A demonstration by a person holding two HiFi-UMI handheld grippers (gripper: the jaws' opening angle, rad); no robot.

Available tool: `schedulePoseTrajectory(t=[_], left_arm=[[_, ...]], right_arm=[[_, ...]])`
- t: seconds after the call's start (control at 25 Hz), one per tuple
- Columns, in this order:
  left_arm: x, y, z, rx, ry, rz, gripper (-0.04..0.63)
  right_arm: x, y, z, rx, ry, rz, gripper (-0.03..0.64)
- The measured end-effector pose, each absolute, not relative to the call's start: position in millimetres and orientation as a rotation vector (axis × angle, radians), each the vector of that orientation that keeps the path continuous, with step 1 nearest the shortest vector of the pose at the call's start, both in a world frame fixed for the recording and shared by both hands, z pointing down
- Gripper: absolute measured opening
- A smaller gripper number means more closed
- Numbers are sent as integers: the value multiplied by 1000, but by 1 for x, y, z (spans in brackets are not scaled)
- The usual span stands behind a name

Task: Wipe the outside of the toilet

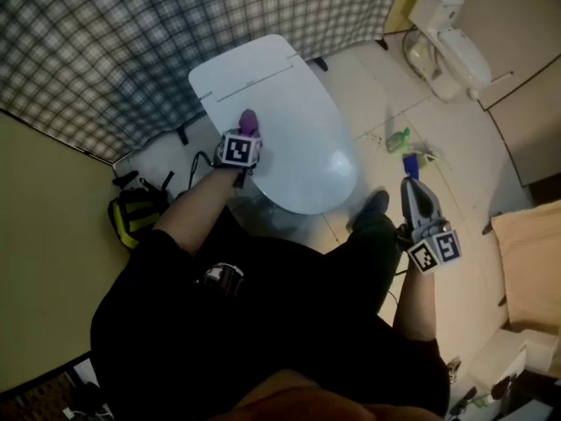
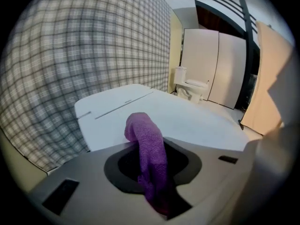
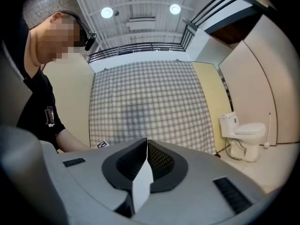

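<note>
The white toilet (image 1: 289, 121) stands below me with its lid down. My left gripper (image 1: 244, 136) rests at the lid's left edge, shut on a purple cloth (image 1: 249, 121). In the left gripper view the cloth (image 2: 143, 130) sticks up from between the jaws of the left gripper (image 2: 145, 146), with the flat lid (image 2: 197, 121) just beyond. My right gripper (image 1: 419, 202) hangs to the right of the toilet over the floor, apart from it. Its jaws are pressed together with nothing between them in the right gripper view (image 3: 146, 142), which faces the plaid curtain.
A plaid curtain (image 1: 131, 42) hangs behind the toilet. A second toilet (image 1: 447, 38) stands at the far right. A green bottle (image 1: 399, 139) and a blue item (image 1: 410, 163) lie on the floor. A yellow and black bag (image 1: 136, 210) sits left; a tan board (image 1: 530, 261) right.
</note>
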State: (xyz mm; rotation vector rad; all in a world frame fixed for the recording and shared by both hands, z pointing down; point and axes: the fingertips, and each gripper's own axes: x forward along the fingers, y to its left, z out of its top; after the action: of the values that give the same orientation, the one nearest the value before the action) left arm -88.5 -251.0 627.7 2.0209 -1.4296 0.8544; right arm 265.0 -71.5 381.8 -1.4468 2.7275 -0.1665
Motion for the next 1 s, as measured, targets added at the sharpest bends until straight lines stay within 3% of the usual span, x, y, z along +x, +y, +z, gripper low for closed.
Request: schedulePoseTrajectory(t=[0.4, 0.68, 1.0], left_arm=[[-121, -159, 660, 1974, -1418, 879, 89], [-112, -173, 654, 1992, -1451, 927, 89], [-48, -219, 654, 2069, -1367, 1053, 87]], right_arm=[[186, -62, 359, -1308, 2820, -93, 11], [200, -53, 363, -1349, 2781, -98, 11], [252, -49, 388, -1449, 2702, -163, 11]])
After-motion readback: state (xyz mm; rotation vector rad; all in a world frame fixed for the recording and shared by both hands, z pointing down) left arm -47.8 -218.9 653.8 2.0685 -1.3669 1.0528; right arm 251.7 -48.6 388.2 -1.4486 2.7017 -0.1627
